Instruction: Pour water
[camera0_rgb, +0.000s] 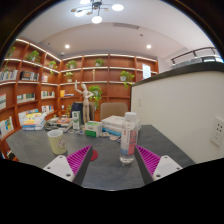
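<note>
Two fingers (80, 157) level, spread, bottle (128, 138) just ahead.

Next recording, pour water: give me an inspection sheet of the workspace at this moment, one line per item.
Surface: grey table, bare just ahead of the fingers.
Job's things: clear plastic bottle with a light cap stands upright just beyond the fingers, nearer the right one; pale green cup stands upright beyond the left finger.
Clutter: small boxes and a white container further back on the table; a wooden figure stands behind them.
Grippers: gripper open, magenta pads apart, holding nothing.
Cables: nothing seen.
Surroundings: bookshelves with books and plants, a white partition with a wall socket, ceiling lights on.
</note>
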